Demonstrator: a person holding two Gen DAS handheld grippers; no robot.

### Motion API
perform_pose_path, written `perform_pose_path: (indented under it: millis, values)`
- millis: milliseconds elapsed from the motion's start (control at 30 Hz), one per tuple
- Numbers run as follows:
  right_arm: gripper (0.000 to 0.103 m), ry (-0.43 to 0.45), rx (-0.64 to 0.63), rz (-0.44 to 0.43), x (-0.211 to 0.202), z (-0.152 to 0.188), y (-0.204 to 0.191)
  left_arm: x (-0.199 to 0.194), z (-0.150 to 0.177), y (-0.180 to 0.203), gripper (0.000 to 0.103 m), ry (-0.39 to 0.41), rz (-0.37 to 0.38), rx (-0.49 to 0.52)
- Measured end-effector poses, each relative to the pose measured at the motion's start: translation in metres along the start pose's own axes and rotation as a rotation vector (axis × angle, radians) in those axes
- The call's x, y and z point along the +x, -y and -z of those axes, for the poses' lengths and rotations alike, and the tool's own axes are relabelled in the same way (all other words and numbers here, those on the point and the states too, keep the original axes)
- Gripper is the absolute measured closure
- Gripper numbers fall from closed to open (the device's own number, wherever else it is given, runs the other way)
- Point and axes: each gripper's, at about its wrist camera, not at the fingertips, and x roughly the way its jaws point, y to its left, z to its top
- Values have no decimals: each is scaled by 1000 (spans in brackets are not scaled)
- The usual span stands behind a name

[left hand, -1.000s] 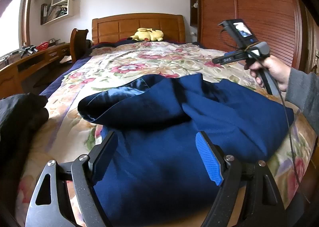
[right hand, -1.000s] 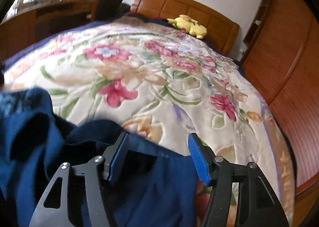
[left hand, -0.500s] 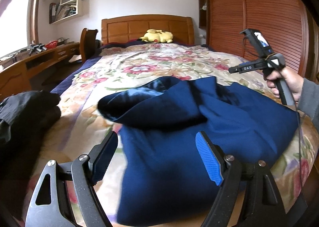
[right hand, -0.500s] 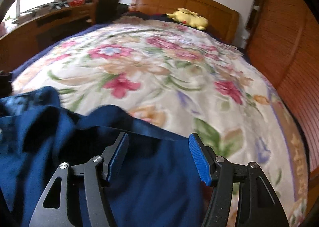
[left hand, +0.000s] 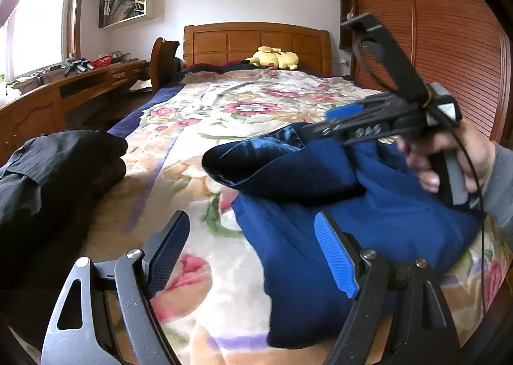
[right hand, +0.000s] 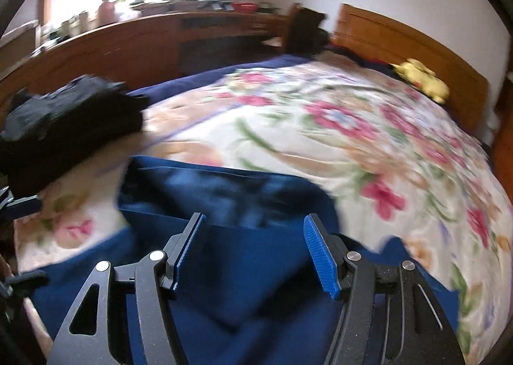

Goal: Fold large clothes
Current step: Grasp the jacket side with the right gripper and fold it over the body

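A large navy blue garment lies bunched on the floral bedspread near the foot of the bed; it also shows in the right wrist view. My left gripper is open and empty, hovering over the garment's left edge. My right gripper is open and empty just above the garment; in the left wrist view it hangs over the garment's far fold, held by a hand.
A black garment pile sits at the bed's left edge, also in the right wrist view. A yellow plush lies by the headboard. A wooden desk runs along the left, a wardrobe on the right.
The right gripper has swung left and down over the blue garment, and its view turned toward the desk. The left gripper shifted left, toward the garment's left edge. Both stay open.
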Motion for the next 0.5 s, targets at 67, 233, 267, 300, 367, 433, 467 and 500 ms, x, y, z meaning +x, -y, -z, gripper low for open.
perform_pose_path:
  millis: [67,233,267,300,367,433,467,500]
  values:
    - [38,-8,-32,-34,8,-2,-20,-1,1,-3,22,0,-1,-3]
    - [38,-28,-94,-104,22,-8,-53,-5,3,-14,22,0,-3,-13]
    - [38,-38,-109,-116,25,-7,-57,-5,4,-16,22,-1,-3,-15]
    - [38,-46,-124,-129,27,-6,-61,-6,4,-18,22,-2,-3,-18]
    - [38,-59,-146,-136,32,-8,-64,-7,5,-21,22,-2,-3,-25]
    - [38,-81,-151,-139,35,-9,-65,-8,5,-24,22,0,-3,-31]
    - [38,-92,-153,-134,37,-9,-64,-8,5,-24,22,0,-2,-33]
    - [38,-103,-155,-131,41,-9,-65,-8,4,-24,22,0,-2,-34]
